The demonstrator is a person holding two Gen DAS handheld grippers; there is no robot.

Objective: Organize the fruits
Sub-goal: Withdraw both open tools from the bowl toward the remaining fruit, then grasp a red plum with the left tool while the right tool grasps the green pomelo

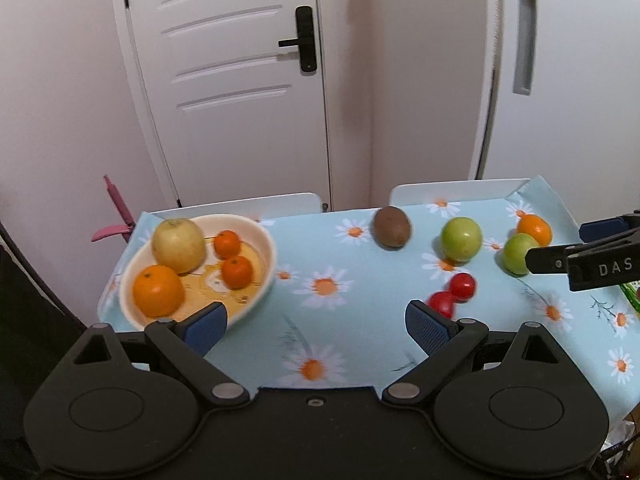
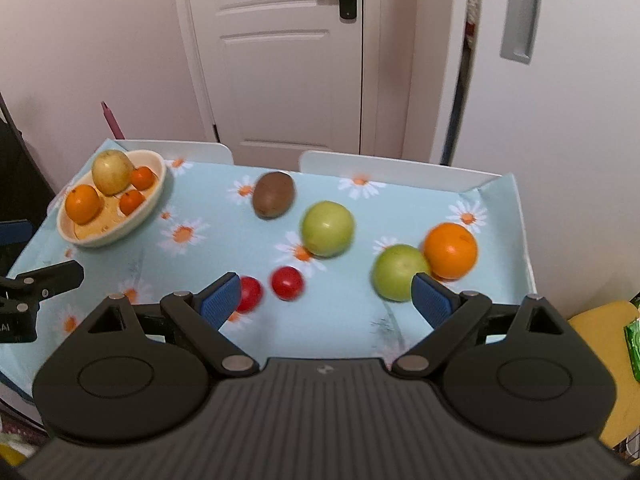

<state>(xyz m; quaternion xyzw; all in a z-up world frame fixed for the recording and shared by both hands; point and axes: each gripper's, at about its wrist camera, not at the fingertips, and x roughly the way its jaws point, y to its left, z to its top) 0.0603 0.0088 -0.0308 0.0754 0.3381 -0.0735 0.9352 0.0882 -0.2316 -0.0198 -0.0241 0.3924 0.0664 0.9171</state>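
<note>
Both pairs of jaws stand spread wide and hold nothing. Over the near table edge, the left gripper point(image 1: 316, 322) hovers beside the bowl point(image 1: 262, 276), which holds a yellow apple point(image 1: 179, 245), an orange and two mandarins. Facing the loose fruit is the right gripper point(image 2: 326, 298): two green apples, a kiwi point(image 2: 274, 200), another orange point(image 2: 451, 250) and two small red fruits. The nearer green apple point(image 2: 396, 270) seems the next target. I would centre it between the pads and close slowly, because round fruit rolls easily.

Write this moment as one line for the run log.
left claw: open, empty | right claw: open, empty | bowl: four fruits | tablecloth: six loose
</note>
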